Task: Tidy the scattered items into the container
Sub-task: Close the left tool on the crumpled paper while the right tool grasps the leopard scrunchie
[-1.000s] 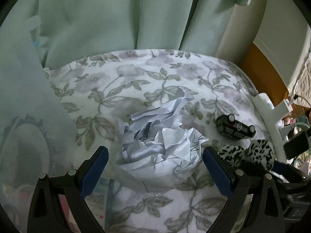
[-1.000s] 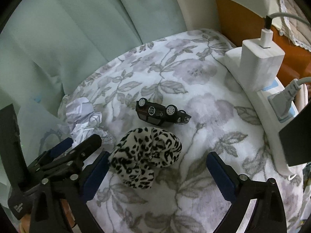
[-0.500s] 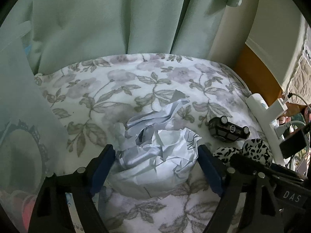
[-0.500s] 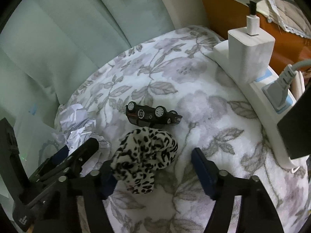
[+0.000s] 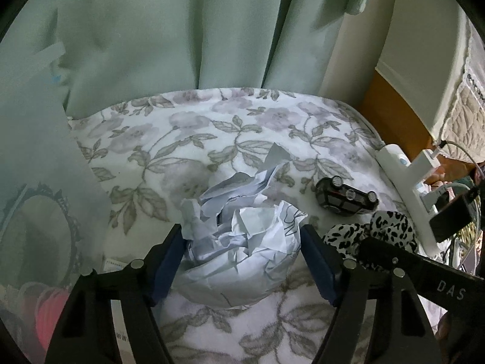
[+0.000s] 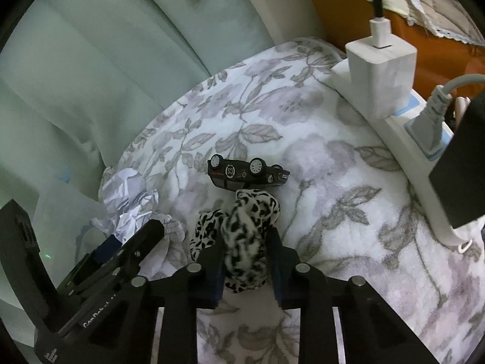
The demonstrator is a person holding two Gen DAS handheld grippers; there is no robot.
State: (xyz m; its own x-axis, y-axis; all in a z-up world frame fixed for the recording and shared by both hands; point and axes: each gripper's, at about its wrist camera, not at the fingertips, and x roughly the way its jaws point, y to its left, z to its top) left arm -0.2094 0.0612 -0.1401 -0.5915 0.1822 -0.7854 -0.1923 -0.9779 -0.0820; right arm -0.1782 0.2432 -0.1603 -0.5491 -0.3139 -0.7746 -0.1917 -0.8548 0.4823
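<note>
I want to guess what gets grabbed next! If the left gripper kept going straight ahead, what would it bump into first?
Probably the crumpled paper ball: it already sits between the closing jaws of the left gripper, with the floral blanket beneath it.

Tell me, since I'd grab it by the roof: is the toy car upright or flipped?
Flipped. The toy car lies with wheels and underside facing up, on the floral blanket.

A home bedroom: floral blanket [image 5: 248,139], green curtain [image 5: 169,36] (power strip [image 6: 403,133] alongside)
</note>
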